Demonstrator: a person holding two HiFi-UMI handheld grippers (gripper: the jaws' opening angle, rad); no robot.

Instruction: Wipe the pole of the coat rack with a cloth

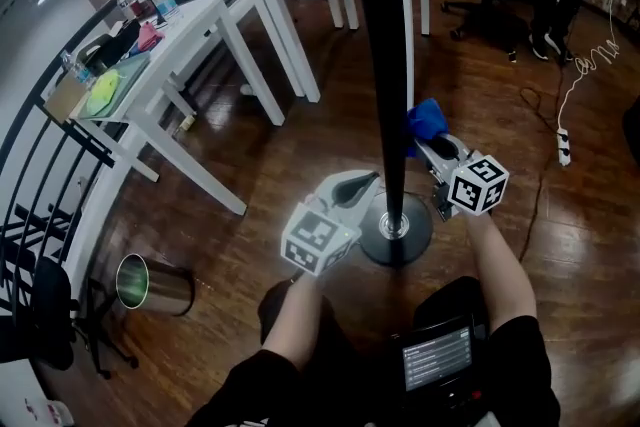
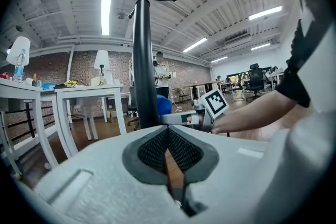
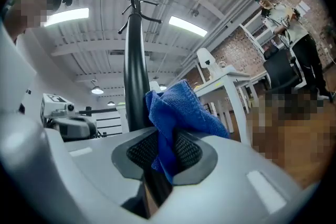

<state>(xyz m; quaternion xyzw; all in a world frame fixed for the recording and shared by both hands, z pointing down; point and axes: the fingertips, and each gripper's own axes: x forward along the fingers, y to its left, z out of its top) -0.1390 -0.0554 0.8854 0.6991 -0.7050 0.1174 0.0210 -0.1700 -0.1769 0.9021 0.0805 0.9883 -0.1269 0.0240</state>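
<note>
The wiping looks to be in hand low on the coat rack pole [image 1: 385, 65], which runs from the top centre of the head view down to its round base [image 1: 397, 235] at lower centre. The right gripper [image 1: 432, 143], just right of the pole, pinches a blue cloth [image 1: 427, 119] between its jaws. In the right gripper view the cloth [image 3: 181, 110] bunches up out of the black pads, and its left edge lies against the pole [image 3: 135, 76], or just beside it; contact cannot be made certain.

The left gripper [image 1: 366, 183] sits at the pole's left side near the base. Its jaws are pressed together on nothing, and the pole [image 2: 145, 65] stands just beyond them at upper centre of its own view. It does not grasp the pole.

White tables [image 1: 200, 25] fill the upper left of the head view and a metal bin [image 1: 152, 284] lies at lower left.

The next move seems to call for pressing the cloth firmly to the black surface and drawing it along or around the pole. The closed left gripper could brace the pole against tipping.
</note>
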